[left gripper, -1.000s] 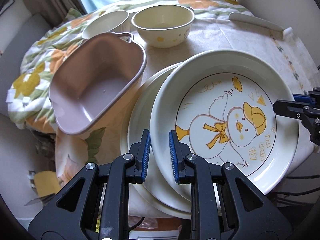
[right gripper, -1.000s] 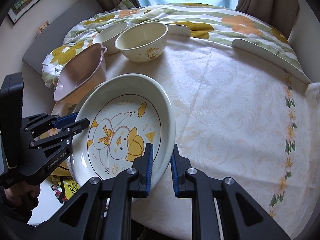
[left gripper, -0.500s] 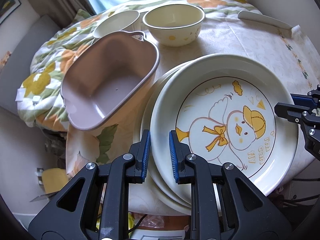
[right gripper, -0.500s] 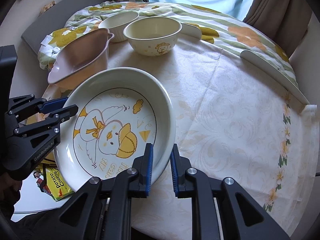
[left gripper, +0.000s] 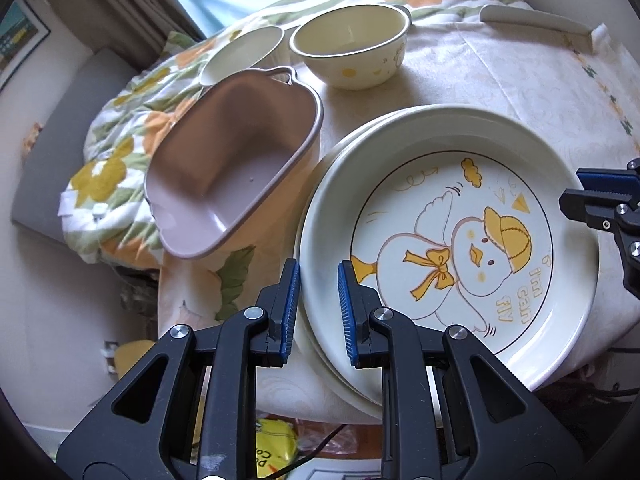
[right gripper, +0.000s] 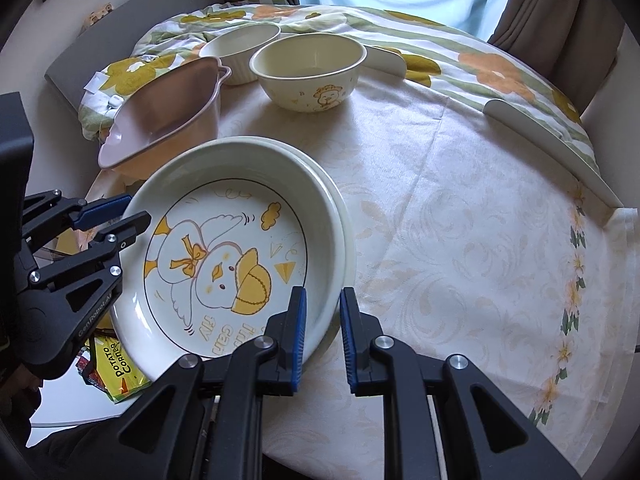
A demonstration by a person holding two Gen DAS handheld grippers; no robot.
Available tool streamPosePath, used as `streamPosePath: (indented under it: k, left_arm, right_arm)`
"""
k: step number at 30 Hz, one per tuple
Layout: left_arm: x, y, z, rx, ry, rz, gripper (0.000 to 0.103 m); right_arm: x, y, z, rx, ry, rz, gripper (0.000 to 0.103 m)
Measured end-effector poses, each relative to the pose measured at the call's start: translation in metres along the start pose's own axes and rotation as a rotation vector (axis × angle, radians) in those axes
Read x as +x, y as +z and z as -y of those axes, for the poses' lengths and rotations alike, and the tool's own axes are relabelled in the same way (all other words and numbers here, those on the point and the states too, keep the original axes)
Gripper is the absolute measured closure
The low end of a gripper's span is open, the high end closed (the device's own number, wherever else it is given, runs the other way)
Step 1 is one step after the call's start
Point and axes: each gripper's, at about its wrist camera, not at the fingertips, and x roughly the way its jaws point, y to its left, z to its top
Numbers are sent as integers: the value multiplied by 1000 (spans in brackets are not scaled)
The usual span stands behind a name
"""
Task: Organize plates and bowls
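A cream plate with a duck drawing [left gripper: 452,248] [right gripper: 224,256] lies on top of a plain cream plate [left gripper: 320,344] [right gripper: 344,224] at the table's near-left edge. My left gripper [left gripper: 318,300] grips the duck plate's left rim between its jaws. My right gripper [right gripper: 323,336] grips the opposite rim. A pink handled dish [left gripper: 236,164] [right gripper: 160,112] stands just left of the plates. A cream bowl with a cartoon [left gripper: 352,44] [right gripper: 308,68] and a white ribbed bowl [left gripper: 244,56] [right gripper: 240,50] stand further back.
The round table has a pale patterned cloth [right gripper: 460,220]. A flowered blanket [left gripper: 120,152] lies on the grey sofa behind. A white curved backrest [right gripper: 548,144] borders the right side. A yellow snack bag [right gripper: 120,368] lies below the table edge.
Both grippers have lowered the duck plate onto the plain plate. It now sits nested and nearly level, where before it was held tilted above.
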Motion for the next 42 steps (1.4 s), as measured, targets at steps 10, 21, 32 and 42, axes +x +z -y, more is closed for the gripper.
streamPosePath:
  k: [10, 21, 32, 42]
  left_arm:
    - [0, 2, -12, -63, -61, -18, 86]
    - [-65, 18, -83, -331, -132, 154, 32]
    - [-63, 13, -172, -617, -149, 139, 0]
    - [38, 10, -182, -729, -295, -40, 24]
  right_arm:
    - [-2, -1, 5, 19, 32, 4, 87]
    - [-59, 25, 20, 75, 243, 203, 6]
    - [-56, 102, -6, -65, 333, 164, 6]
    - [51, 153, -58, -82, 396, -93, 37]
